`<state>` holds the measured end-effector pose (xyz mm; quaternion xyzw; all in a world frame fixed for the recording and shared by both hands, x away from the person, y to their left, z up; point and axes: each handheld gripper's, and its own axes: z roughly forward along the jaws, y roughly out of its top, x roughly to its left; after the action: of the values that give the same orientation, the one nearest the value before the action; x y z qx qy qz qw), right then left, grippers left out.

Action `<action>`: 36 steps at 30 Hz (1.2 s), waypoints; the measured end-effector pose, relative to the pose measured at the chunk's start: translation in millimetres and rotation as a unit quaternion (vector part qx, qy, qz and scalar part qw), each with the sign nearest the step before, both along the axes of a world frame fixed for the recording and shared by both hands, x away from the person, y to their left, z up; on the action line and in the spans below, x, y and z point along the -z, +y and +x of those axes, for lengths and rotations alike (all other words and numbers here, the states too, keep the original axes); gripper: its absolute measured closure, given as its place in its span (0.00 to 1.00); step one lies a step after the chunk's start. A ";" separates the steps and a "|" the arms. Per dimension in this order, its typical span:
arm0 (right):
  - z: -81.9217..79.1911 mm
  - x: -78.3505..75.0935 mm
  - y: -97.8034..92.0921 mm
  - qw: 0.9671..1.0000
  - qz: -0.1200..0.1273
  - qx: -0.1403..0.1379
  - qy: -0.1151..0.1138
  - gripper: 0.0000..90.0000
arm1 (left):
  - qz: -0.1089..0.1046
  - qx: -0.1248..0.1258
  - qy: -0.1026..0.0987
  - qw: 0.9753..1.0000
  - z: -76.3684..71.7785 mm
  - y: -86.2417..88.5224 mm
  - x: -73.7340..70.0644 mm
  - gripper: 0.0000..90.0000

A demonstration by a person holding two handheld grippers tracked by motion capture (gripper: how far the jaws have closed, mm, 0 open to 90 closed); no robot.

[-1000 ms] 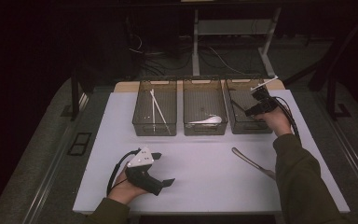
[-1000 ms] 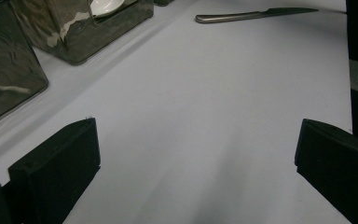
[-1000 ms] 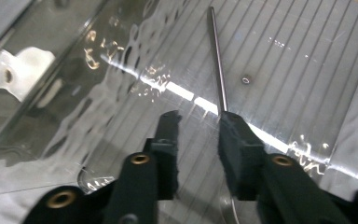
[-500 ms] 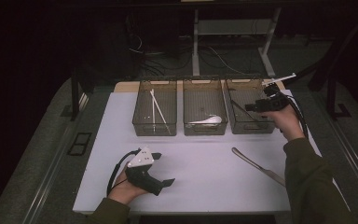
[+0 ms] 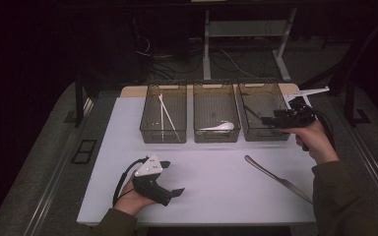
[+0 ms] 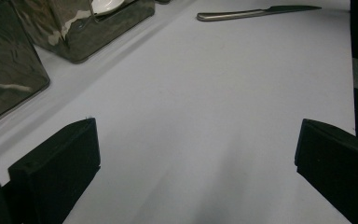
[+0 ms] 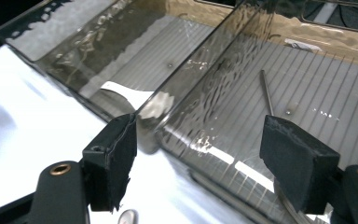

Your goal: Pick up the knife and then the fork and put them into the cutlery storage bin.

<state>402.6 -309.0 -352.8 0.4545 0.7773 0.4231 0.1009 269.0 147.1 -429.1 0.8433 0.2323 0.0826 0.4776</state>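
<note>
Three clear smoky bins stand in a row in the upper middle of the high view, on the white desk [image 5: 216, 177]. The left bin [image 5: 163, 133] holds a pair of pale chopsticks [image 5: 166, 114] lying lengthwise. The middle bin [image 5: 216, 135] holds a white spoon [image 5: 217, 127] near its front wall. The right bin [image 5: 263, 133] holds a thin dark utensil [image 7: 266, 93], seen on its ribbed floor in the right gripper view.

The right gripper [image 5: 274, 121] hangs at the right bin's front right corner, jaws wide and empty, over the bin's front rim. The left gripper [image 5: 174, 185] rests low on the desk at lower left, jaws wide with nothing between them. A metal knife [image 5: 277, 178] lies on the desk at lower right, slanted, in front of the right bin and apart from both grippers.
</note>
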 end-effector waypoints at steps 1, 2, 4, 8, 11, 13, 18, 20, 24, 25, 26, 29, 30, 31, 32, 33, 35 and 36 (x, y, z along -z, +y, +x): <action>-3.9 -0.3 -0.4 1.000 0.004 0.001 -0.004 0.30 | 0.000 0.000 0.000 1.000 0.0 -0.1 0.1 0.00; -7.8 -0.3 -0.8 1.000 0.008 -0.001 -0.011 0.30 | 0.000 0.000 0.000 1.000 0.0 -0.2 0.2 0.00; -15.1 0.2 -1.2 1.000 0.007 -0.006 -0.020 0.30 | 0.000 0.000 0.001 1.000 -0.2 -0.4 0.2 0.00; -32.6 3.9 -1.8 0.999 0.010 -0.017 -0.031 0.31 | 0.001 -0.001 0.000 1.000 -0.1 -0.2 0.4 0.00; -45.6 8.2 -3.1 0.999 0.013 -0.022 -0.042 0.31 | 0.002 -0.002 0.001 1.000 -0.1 -0.3 0.6 0.00; -53.3 12.5 -4.7 0.999 0.017 -0.027 -0.044 0.34 | 0.001 -0.002 0.000 1.000 0.0 -0.3 0.6 0.00; -70.8 19.2 -6.9 0.998 0.005 -0.036 -0.043 0.35 | 0.008 0.001 -0.003 1.000 0.3 0.9 -0.3 0.00; -76.6 21.1 -8.2 0.998 0.005 -0.038 -0.040 0.35 | 0.007 0.001 -0.004 1.000 -0.3 0.6 -0.4 0.00; -87.1 25.5 -11.1 0.999 0.002 -0.041 -0.034 0.35 | 0.005 0.001 -0.004 1.000 -0.4 0.7 -0.6 0.00; -89.7 26.6 -11.5 0.999 0.000 -0.043 -0.030 0.35 | 0.008 0.002 -0.004 1.000 -0.2 0.9 -0.7 0.00; -92.0 27.8 -11.8 0.999 -0.002 -0.047 -0.027 0.36 | 0.009 0.003 -0.005 1.000 0.1 1.0 -0.7 0.00; -98.0 31.1 -12.2 0.998 -0.014 -0.055 -0.015 0.37 | 0.008 0.002 -0.004 1.000 -0.1 0.9 -0.6 0.00; -99.6 32.1 -12.1 0.998 -0.015 -0.056 -0.010 0.37 | 0.008 0.001 -0.004 1.000 -0.1 0.8 -0.5 0.00; -101.1 33.1 -12.0 0.998 -0.019 -0.059 -0.007 0.39 | 0.009 0.001 -0.004 1.000 -0.1 0.8 -0.5 0.00; -102.5 33.7 -11.8 0.998 -0.027 -0.060 -0.003 0.41 | 0.008 0.000 -0.003 1.000 -0.3 0.7 -0.4 0.00; -103.8 34.5 -11.4 0.998 -0.032 -0.061 -0.002 0.42 | 0.008 0.000 -0.003 1.000 -0.3 0.7 -0.4 0.00; -106.0 35.7 -10.7 0.997 -0.043 -0.065 0.004 0.45 | 0.008 0.000 -0.003 1.000 -0.3 0.7 -0.2 0.00; -106.9 36.3 -10.4 0.996 -0.050 -0.067 0.006 0.46 | 0.008 0.000 -0.004 1.000 -0.3 0.7 -0.1 0.00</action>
<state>295.7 -319.3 -389.1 0.3985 0.8267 0.3866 0.0909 268.8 147.8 -428.9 0.8467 0.2300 0.0876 0.4716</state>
